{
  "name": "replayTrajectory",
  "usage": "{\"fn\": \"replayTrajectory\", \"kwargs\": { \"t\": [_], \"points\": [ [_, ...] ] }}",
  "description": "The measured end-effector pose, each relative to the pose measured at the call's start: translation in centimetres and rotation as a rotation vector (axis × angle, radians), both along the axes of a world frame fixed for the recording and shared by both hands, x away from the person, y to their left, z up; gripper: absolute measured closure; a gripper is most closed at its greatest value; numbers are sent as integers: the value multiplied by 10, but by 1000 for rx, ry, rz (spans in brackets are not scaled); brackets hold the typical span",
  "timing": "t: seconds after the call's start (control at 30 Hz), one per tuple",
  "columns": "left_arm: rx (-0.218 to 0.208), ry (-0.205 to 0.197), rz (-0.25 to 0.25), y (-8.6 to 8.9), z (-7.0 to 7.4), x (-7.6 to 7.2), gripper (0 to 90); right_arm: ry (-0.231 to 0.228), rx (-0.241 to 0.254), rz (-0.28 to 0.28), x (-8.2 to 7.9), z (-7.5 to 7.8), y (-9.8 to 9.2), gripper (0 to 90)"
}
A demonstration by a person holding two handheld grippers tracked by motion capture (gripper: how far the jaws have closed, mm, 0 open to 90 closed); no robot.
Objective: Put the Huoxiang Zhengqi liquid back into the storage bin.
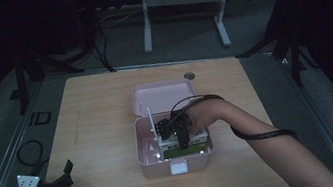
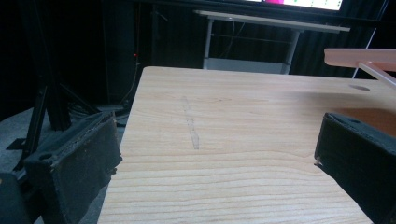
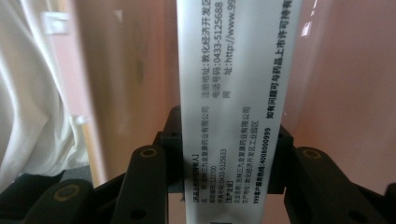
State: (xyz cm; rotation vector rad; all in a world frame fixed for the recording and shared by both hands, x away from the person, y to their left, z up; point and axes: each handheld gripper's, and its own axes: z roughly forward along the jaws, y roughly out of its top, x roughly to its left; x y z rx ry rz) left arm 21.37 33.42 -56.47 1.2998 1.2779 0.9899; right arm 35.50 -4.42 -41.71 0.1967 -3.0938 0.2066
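Right gripper (image 1: 182,140): clamped on white medicine carton (image 3: 233,93), inside pink storage box (image 1: 147,163)
Left gripper (image 1: 64,174): jaws apart, empty, well left of box
Risk: carton may snag the clear divider (image 1: 150,122), jamming

The desk (image 2: 243,154) is pale wood with fine, clear grain and a smooth matt finish. The box (image 1: 151,164) on it looks like smooth pink plastic with a faint sheen, its open lid (image 1: 163,96) the same. The carton (image 3: 233,93) is white card, smooth, printed in black. The left hand-held gripper (image 2: 215,172) has jaws faced with rough, matt black padding; the right hand-held gripper (image 3: 226,163) is hard black plastic, slightly glossy.
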Motion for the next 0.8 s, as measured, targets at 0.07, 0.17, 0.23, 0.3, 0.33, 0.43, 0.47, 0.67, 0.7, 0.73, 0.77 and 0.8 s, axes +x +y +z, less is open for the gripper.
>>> {"fn": "replayTrajectory", "kwargs": {
  "t": [0.07,0.17,0.23,0.3,0.33,0.43,0.47,0.67,0.7,0.73,0.77,0.8],
  "points": [
    [0,0,0,0,0,0,2,5,1,-8,1,-7,-1,623],
    [-1,0,-1,0,0,0,2,1,0,-14,3,-17,-2,622],
    [-1,0,-2,0,0,0,2,3,1,-22,4,-23,-4,622],
    [-1,0,-1,0,0,0,2,8,7,-31,5,-29,-6,622],
    [0,1,-1,0,0,0,2,7,7,-31,5,-31,-6,622],
    [1,0,-1,0,0,0,2,14,8,-34,6,-36,-6,621],
    [0,0,-1,0,0,0,2,15,12,-38,6,-38,-7,621],
    [1,1,-1,0,0,0,2,22,8,-46,6,-46,-10,621],
    [1,1,-1,0,0,0,2,24,8,-46,6,-47,-10,619],
    [1,0,-1,0,0,0,2,27,8,-42,6,-48,-10,619],
    [1,0,-1,0,0,0,2,26,6,-38,5,-48,-9,619],
    [1,0,-1,0,0,0,2,26,5,-34,5,-48,-9,617]
  ]
}}
